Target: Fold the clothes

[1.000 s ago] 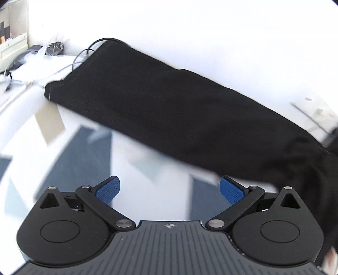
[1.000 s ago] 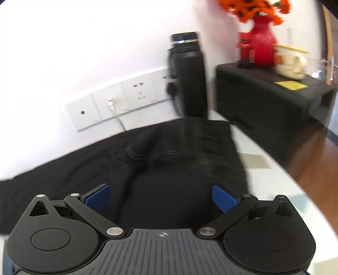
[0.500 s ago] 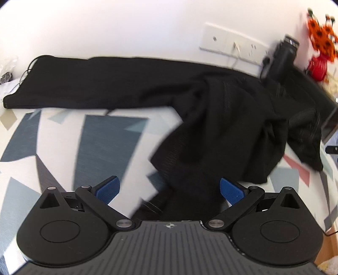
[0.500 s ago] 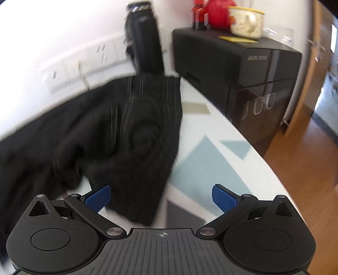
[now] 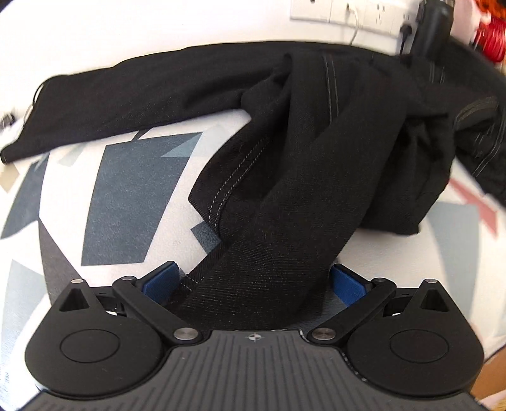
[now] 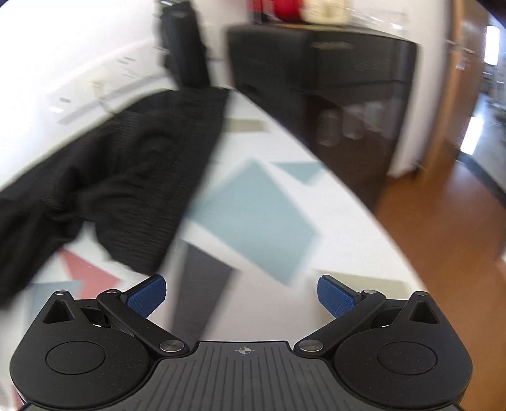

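Note:
Black trousers (image 5: 284, 151) lie crumpled on a table with a white cloth patterned in grey, blue and red shapes (image 5: 126, 196). One leg stretches left along the wall; the other runs down toward the camera. My left gripper (image 5: 253, 281) is open, its blue pads either side of that near leg's end, the cloth lying between them unclamped. In the right wrist view the trousers (image 6: 120, 177) sit to the left, blurred. My right gripper (image 6: 242, 295) is open over bare tablecloth (image 6: 253, 221), holding nothing, to the right of the garment.
A black flask (image 6: 183, 53) stands at the wall by a row of white sockets (image 5: 348, 15). A dark cabinet (image 6: 332, 85) with a red vase (image 6: 286, 8) on top stands beyond the table's right edge. Wooden floor (image 6: 442, 221) lies to the right.
The left gripper has closed in on the trousers, so the near leg now lies between its pads. The right gripper has swung right, off the garment and over bare tablecloth.

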`<state>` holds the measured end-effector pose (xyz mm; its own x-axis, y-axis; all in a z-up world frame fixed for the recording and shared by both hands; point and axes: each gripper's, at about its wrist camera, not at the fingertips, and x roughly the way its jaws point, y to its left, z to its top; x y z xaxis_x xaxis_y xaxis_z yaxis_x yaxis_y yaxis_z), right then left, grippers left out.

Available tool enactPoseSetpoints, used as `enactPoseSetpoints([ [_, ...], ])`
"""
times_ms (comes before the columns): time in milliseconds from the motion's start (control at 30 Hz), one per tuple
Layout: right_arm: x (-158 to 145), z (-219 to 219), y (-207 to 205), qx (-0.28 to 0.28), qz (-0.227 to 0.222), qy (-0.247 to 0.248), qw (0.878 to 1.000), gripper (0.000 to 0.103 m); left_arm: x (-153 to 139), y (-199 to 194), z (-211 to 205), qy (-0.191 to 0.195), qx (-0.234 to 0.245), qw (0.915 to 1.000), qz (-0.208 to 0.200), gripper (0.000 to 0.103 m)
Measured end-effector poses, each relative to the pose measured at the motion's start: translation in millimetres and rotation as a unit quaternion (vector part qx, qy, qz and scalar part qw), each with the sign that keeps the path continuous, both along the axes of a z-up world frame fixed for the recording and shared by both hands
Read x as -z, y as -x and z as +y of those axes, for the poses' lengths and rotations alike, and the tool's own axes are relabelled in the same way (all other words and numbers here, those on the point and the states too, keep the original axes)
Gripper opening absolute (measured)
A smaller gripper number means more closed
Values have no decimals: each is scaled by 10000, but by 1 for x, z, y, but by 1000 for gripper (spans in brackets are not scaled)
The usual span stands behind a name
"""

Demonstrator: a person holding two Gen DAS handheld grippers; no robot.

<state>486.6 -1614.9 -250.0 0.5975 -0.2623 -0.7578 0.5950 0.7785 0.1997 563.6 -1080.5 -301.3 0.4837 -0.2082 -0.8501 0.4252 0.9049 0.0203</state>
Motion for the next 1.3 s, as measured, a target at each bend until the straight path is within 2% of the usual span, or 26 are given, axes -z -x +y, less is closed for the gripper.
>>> enactPoseSetpoints([
  [67, 4, 6, -11, -230, -191, -27, 9995, 102, 1, 0, 2, 86, -77, 9999, -26, 103],
  [200, 14, 20, -46, -558, -126, 15, 9984, 99, 3, 2, 7, 188, 4, 9996, -190, 103],
  [300, 15, 31, -61, -655, -137, 246, 9975, 99, 2, 0, 8, 156, 74, 9998, -116, 103],
  [400, 14, 40, -75, -790, -119, 475, 9957, 88, -2, -3, 9, 83, 4, 10000, 52, 102],
  [467, 14, 42, -80, -790, -144, 566, 9952, 70, -7, 0, 12, 92, 100, 9999, -7, 82],
  [500, 13, 43, -82, -790, -157, 611, 9949, 66, -12, 2, 14, 93, 125, 9998, -76, 74],
  [533, 13, 43, -84, -786, -172, 645, 9947, 63, -16, 3, 15, 102, 92, 9998, -144, 52],
  [567, 12, 40, -85, -724, -235, 528, 9957, 61, -21, 4, 17, 143, 15, 9997, -208, 35],
  [633, 9, 33, -86, -597, -363, 294, 9971, 56, -35, 2, 33, 525, -331, 9976, -308, 26],
  [667, 5, 29, -84, -503, -473, 192, 9974, 42, -43, 0, 43, 713, -524, 9954, -378, 25],
  [700, -1, 26, -80, -400, -593, 205, 9972, 40, -52, -2, 55, 836, -754, 9923, -510, 24],
  [767, -15, 20, -74, -193, -835, 234, 9960, 38, -72, -7, 82, 1034, -1275, 9828, -842, 23],
  [800, -25, 16, -68, -70, -987, 296, 9946, 38, -83, -9, 98, 1139, -1564, 9759, -1013, 22],
  [933, -64, -3, -44, 480, -1488, 478, 9865, 38, -119, -18, 169, 1436, -2683, 9394, -1578, 21],
  [1000, -80, -13, -32, 800, -1665, 579, 9811, 38, -127, -21, 196, 1406, -2951, 9298, -1689, 19],
  [1067, -91, -23, -22, 1141, -1799, 615, 9751, 38, -127, -22, 215, 1286, -3105, 9268, -1678, 19],
  [1133, -94, -32, -13, 1401, -1806, 647, 9714, 38, -116, -22, 223, 1125, -3232, 9274, -1508, 19],
  [1200, -92, -36, -11, 1510, -1607, 752, 9725, 38, -101, -24, 228, 975, -3360, 9289, -1216, 19],
  [1300, -79, -48, -13, 1645, -1378, 518, 9753, 38, -72, -30, 234, 735, -3450, 9332, -687, 21],
])
